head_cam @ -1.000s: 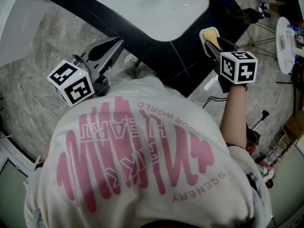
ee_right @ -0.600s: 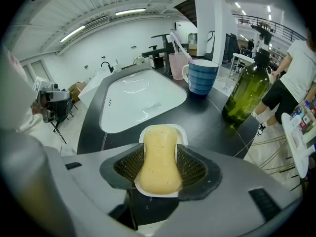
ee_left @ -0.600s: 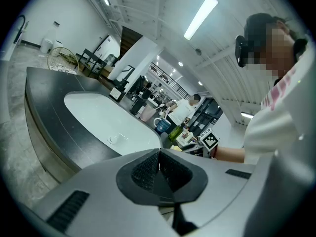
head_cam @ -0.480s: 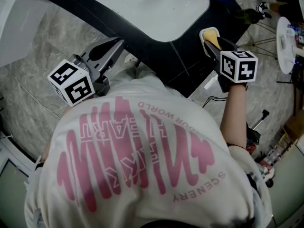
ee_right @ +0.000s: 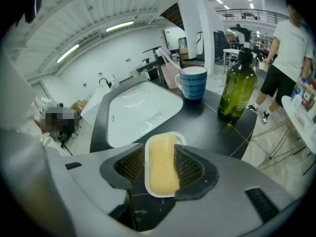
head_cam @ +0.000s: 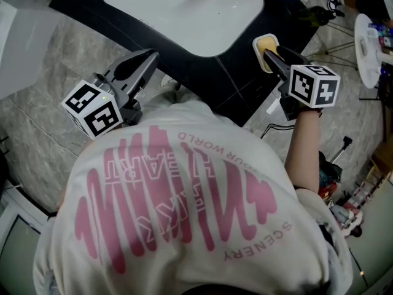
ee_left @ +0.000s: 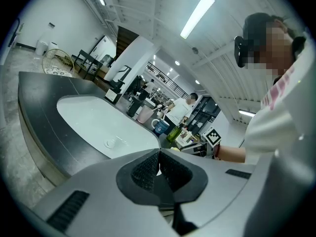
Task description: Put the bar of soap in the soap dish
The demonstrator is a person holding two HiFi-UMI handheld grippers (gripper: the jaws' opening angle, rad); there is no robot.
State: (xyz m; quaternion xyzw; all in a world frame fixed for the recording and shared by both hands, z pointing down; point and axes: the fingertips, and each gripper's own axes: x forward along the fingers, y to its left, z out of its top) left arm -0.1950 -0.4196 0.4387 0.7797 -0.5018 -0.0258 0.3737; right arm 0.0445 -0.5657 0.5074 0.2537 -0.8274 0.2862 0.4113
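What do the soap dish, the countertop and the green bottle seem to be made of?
Soap dish: probably white plastic, smooth, thin rim; ceramic possible.
Countertop: black stone or a look-alike, polished, with faint pale streaks and reflections.
Green bottle: translucent glass or plastic, glossy; cannot tell which.

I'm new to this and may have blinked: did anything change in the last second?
The right tongs drew back slightly, baring more of the yellow soap bar lying in its white soap dish; their jaws stand apart. The left tongs stayed shut and empty near the sink.
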